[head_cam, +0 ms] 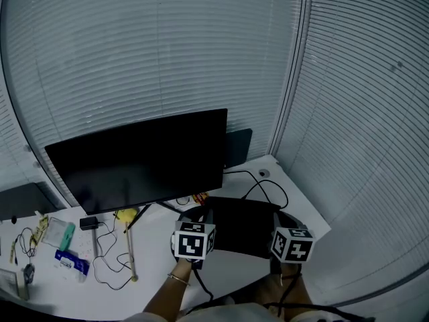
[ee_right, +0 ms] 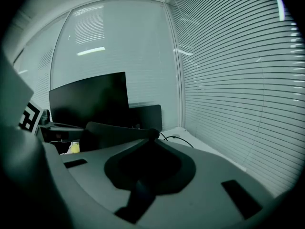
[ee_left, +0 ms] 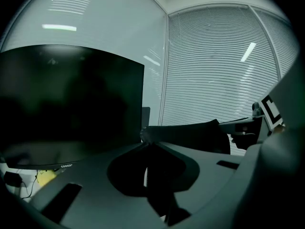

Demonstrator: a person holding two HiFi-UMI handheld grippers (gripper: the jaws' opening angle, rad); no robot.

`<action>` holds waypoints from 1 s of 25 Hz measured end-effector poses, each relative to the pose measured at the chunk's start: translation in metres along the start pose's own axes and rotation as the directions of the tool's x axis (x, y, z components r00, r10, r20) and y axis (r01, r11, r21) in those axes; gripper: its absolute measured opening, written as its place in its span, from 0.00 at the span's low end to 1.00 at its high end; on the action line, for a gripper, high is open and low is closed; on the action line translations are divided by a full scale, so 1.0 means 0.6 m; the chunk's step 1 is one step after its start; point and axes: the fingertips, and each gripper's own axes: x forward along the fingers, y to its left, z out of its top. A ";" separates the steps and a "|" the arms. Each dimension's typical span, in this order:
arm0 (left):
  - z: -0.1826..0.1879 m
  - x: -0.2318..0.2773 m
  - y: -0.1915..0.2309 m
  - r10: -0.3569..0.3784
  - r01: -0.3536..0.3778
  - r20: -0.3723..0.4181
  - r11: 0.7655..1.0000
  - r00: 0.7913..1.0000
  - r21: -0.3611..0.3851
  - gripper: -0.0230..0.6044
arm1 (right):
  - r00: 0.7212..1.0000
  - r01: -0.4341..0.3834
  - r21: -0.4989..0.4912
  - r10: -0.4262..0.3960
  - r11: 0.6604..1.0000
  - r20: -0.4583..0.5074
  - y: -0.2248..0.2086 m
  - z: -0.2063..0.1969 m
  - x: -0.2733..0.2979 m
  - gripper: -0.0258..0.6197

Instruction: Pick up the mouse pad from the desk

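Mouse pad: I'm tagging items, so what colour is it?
The mouse pad is plain black, clearest in the head view.

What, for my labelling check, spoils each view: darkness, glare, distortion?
Head view: dim, blinds bent by fisheye, monitor a black slab. Left gripper view: lamp reflections on the glass, mouse pad nearly black. Right gripper view: dark corners, blinds curved.

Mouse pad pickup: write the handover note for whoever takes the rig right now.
Left tool: shut on the left edge of the mouse pad.
Right tool: shut on its right edge.
Mouse pad: spans between the two tools, raised off the desk, in front of the monitor.
Done: pad gripped at both sides and lifted.
Left: the pickup looks complete; keep both grips closed and level so the pad does not slip.
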 end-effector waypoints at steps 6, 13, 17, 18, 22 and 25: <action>0.000 0.003 -0.009 -0.002 0.002 0.005 1.000 1.000 -0.001 0.11 | 1.000 0.008 -0.003 -0.008 1.000 0.008 -0.007 -0.004 -0.005 0.12; 0.002 -0.001 -0.016 -0.006 0.006 -0.001 1.000 1.000 -0.006 0.11 | 1.000 0.010 0.008 -0.010 1.000 0.016 -0.013 0.003 -0.016 0.12; 0.001 0.002 -0.019 -0.006 0.006 0.002 1.000 1.000 -0.007 0.11 | 1.000 0.007 0.016 -0.008 1.000 0.021 -0.018 0.002 -0.014 0.12; 0.000 0.003 -0.019 -0.007 0.007 0.002 1.000 1.000 -0.006 0.11 | 1.000 0.008 0.018 -0.008 1.000 0.022 -0.019 0.002 -0.014 0.12; 0.000 0.005 -0.018 -0.007 0.007 0.000 1.000 1.000 0.000 0.11 | 1.000 0.007 0.020 -0.008 1.000 0.025 -0.019 0.001 -0.012 0.12; 0.001 0.007 -0.016 -0.007 0.007 0.001 1.000 1.000 0.001 0.11 | 1.000 0.008 0.018 -0.008 1.000 0.025 -0.018 0.002 -0.010 0.12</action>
